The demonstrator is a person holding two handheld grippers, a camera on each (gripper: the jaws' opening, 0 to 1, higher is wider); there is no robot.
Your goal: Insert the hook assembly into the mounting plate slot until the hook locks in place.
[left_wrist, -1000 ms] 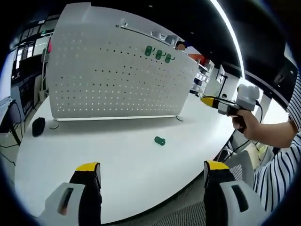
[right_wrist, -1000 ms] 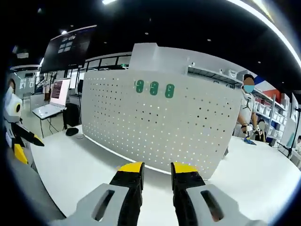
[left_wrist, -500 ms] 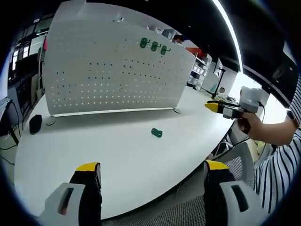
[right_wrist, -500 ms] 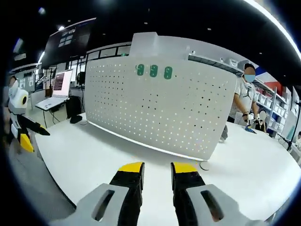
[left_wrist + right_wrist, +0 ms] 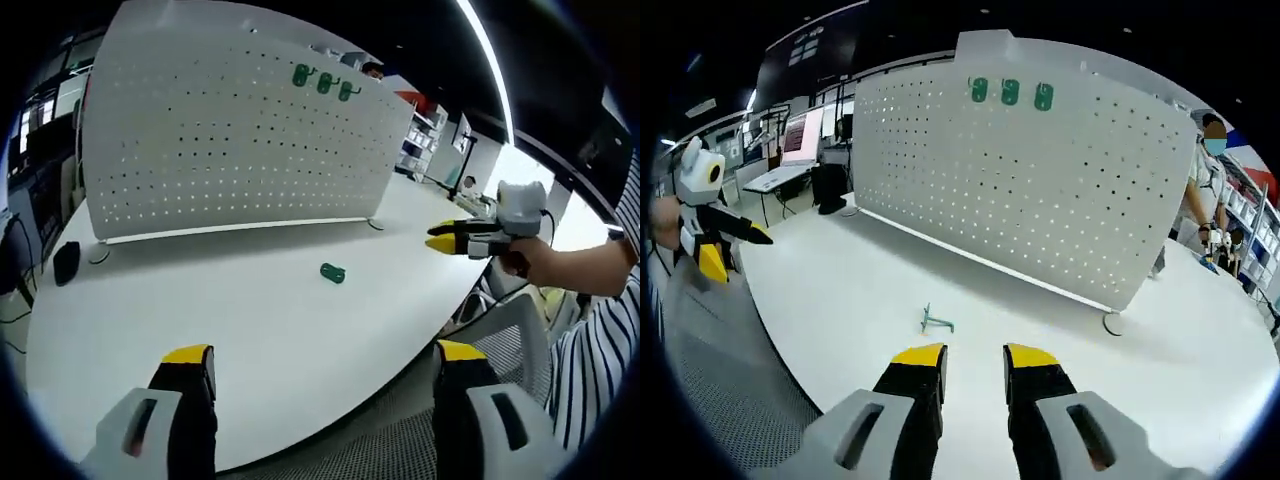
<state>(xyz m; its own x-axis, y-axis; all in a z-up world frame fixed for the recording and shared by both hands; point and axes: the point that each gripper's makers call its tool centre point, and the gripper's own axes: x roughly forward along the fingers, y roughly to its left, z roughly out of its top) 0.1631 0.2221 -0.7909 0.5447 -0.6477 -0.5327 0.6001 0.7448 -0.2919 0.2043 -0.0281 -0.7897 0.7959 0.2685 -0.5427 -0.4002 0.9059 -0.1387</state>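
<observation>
A white pegboard plate [image 5: 230, 140] stands upright on the white table [image 5: 200, 320], with three green hooks [image 5: 322, 81] in its top row. A loose green hook [image 5: 333, 272] lies on the table in front of it. My left gripper [image 5: 322, 365] is wide open with nothing in it, back over the table's near edge. From the right, a hand holds my right gripper [image 5: 442, 238] above the table edge. In the right gripper view, the loose hook [image 5: 936, 321] lies just beyond my right gripper [image 5: 975, 358], open by a narrow gap. The pegboard [image 5: 1040, 190] and hooks [image 5: 1010, 93] stand beyond.
A black mouse-like object [image 5: 65, 262] lies by the pegboard's left foot. My left gripper [image 5: 732, 246] shows at the left, off the table edge. A person [image 5: 1210, 190] stands behind the pegboard's right end. Desks with screens [image 5: 800, 140] stand far left.
Both views have tilted down, and the loose hook has come into the right gripper view. My right gripper has dropped lower and closer to the table. Neither gripper's jaw gap has changed.
</observation>
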